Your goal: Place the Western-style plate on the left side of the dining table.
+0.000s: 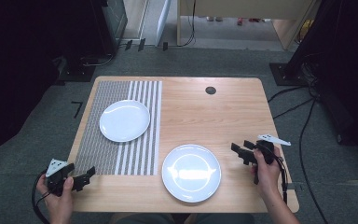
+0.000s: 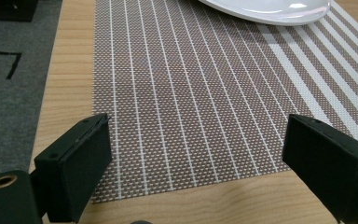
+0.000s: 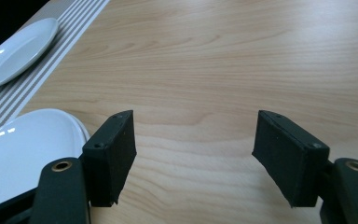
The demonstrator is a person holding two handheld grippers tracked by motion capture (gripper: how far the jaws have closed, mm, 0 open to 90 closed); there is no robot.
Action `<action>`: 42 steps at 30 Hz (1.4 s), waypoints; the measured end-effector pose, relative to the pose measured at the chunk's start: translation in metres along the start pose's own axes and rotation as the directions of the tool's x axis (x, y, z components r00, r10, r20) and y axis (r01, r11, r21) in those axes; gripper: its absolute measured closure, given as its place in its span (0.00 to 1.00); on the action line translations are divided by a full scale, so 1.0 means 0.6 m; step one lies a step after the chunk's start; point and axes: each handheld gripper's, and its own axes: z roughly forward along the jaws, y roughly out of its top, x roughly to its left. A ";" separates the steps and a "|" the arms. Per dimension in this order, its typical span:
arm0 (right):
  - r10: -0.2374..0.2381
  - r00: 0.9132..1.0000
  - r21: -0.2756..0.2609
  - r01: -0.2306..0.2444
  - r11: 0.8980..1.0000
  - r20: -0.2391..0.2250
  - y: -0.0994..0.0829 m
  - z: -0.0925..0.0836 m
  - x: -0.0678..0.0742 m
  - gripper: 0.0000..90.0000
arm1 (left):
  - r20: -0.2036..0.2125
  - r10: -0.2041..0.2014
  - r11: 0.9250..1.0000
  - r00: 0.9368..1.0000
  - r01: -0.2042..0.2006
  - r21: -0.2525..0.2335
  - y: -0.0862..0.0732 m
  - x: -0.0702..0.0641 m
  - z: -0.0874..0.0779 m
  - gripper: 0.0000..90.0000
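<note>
Two white plates lie on the wooden table [image 1: 205, 116]. One plate [image 1: 124, 120] rests on the striped grey placemat [image 1: 107, 144] at the left; its rim [image 2: 265, 11] shows at the top of the left gripper view. The other plate [image 1: 191, 172] sits on bare wood near the front edge and appears at the lower left of the right gripper view [image 3: 18, 149]. My left gripper [image 1: 89, 175] is open at the placemat's front left corner, jaws wide over the mat [image 2: 191, 107]. Just right of the near plate, my right gripper [image 1: 238, 150] is open with only bare wood between its jaws.
A small round black grommet [image 1: 210, 90] is set into the table's far side. Grey carpet [image 1: 37, 121] surrounds the table, with black cables [image 1: 303, 135] on the floor at the right and dark equipment at the back left.
</note>
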 end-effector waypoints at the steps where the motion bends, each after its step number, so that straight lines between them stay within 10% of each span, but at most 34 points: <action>1: 0.001 1.000 -0.003 -0.001 1.000 0.006 -0.003 -0.006 -0.004 0.33 | -0.002 0.004 1.000 1.000 -0.004 -0.003 -0.001 0.000 -0.002 0.09; 23: 0.085 0.991 -0.044 -0.081 0.996 0.102 -0.067 -0.140 -0.092 0.32 | -0.052 0.091 0.994 0.994 -0.088 0.059 -0.008 -0.015 0.010 0.09; 42: 0.071 0.977 -0.023 -0.068 0.997 0.203 -0.107 -0.182 -0.109 0.30 | -0.110 0.148 0.986 0.983 -0.138 0.092 -0.008 -0.029 0.016 0.09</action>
